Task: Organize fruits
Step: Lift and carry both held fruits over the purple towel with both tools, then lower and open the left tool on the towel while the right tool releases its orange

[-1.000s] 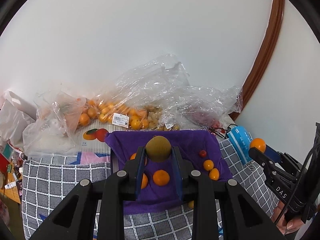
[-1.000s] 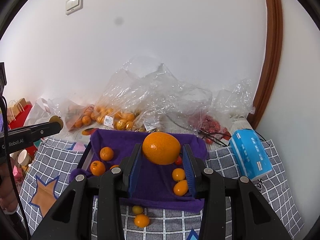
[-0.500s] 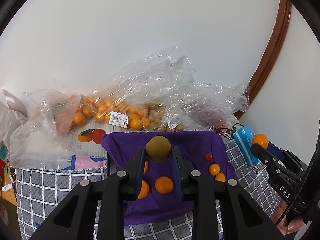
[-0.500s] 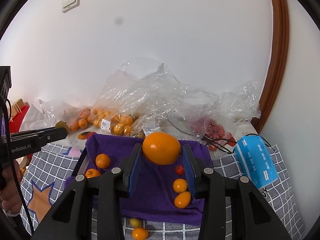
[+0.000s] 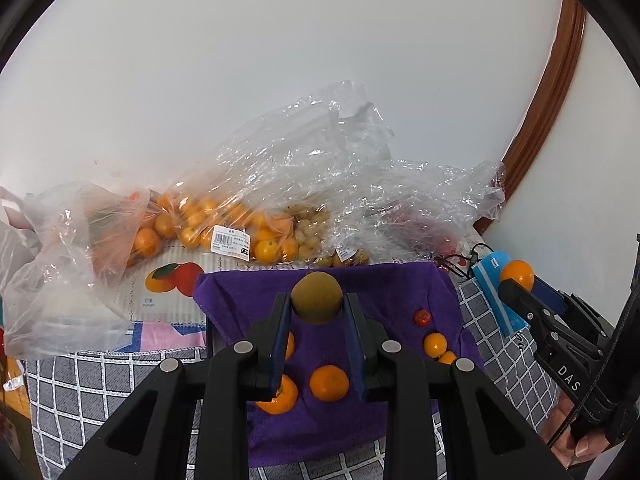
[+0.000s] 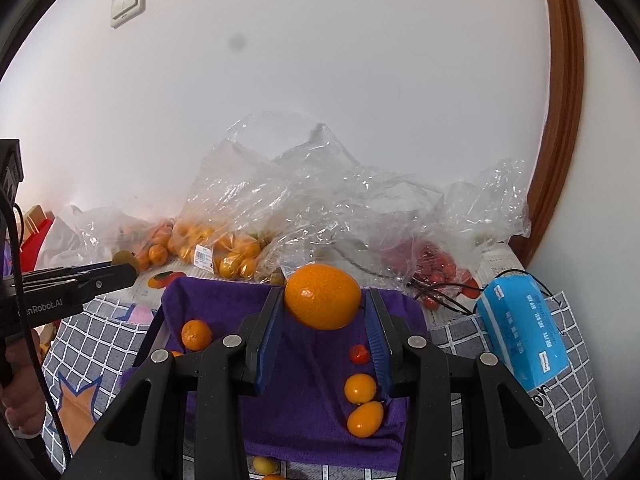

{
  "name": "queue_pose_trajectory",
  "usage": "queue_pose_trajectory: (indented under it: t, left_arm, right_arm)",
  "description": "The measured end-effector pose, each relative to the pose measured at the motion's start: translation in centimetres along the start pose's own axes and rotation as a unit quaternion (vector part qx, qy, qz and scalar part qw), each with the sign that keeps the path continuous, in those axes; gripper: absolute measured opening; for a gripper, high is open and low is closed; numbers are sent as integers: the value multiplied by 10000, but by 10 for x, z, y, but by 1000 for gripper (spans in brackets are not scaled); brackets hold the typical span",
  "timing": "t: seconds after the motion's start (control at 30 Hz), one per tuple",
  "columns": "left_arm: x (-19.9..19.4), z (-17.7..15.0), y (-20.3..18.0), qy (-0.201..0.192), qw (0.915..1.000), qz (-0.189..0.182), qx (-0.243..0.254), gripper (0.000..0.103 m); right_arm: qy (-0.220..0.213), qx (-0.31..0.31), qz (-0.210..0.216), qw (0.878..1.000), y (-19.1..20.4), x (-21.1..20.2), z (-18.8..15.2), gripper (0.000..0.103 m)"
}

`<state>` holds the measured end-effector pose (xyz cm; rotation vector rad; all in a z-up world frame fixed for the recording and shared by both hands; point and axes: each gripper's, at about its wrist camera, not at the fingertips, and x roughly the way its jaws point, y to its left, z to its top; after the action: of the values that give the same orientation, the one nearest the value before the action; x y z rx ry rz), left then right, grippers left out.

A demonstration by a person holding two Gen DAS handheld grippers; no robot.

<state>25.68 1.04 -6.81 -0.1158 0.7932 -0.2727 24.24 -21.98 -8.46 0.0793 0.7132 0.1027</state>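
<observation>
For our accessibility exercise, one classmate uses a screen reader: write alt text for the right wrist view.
The right hand-held gripper is closed on a large orange above a purple cloth scattered with small oranges and one small red fruit. Clear bags of fruit lie behind by a white wall, a blue packet to the right on a grey checked tablecloth.

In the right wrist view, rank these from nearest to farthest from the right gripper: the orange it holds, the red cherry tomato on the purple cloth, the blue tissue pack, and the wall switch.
1. Orange: clamped between the right gripper pads.
2. Red cherry tomato: on the purple cloth, just inside the right finger.
3. Blue tissue pack: off to the right on the checked cover.
4. Wall switch: high on the wall, upper left.
</observation>
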Motion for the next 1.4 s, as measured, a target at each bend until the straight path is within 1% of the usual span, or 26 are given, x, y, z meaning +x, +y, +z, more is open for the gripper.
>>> queue_pose_trajectory:
  t: [0.23, 0.4, 0.7, 0.87, 1.07, 1.4]
  left_arm:
    - [8, 3, 2, 14, 10000, 55, 30, 25]
    - [19, 5, 5, 96, 9999, 94, 24, 25]
    - [53, 2, 6, 393, 9992, 59, 21, 25]
    - [74, 1, 3, 566, 9983, 39, 95, 25]
    - [94, 0, -2, 729, 9972, 16, 186, 25]
    - [123, -1, -2, 970, 9948, 143, 274, 25]
  right_arm:
    - [90, 10, -10, 10000, -2, 14, -1, 40]
    - [226, -29, -3, 9997, -1, 28, -7, 40]
    - [653, -140, 97, 9977, 5, 59, -28, 40]
    - [749, -166, 173, 9969, 7, 69, -37, 40]
    - [932, -177, 169, 9953, 5, 85, -47, 40]
    - [1150, -292, 249, 9926, 6, 105, -63, 40]
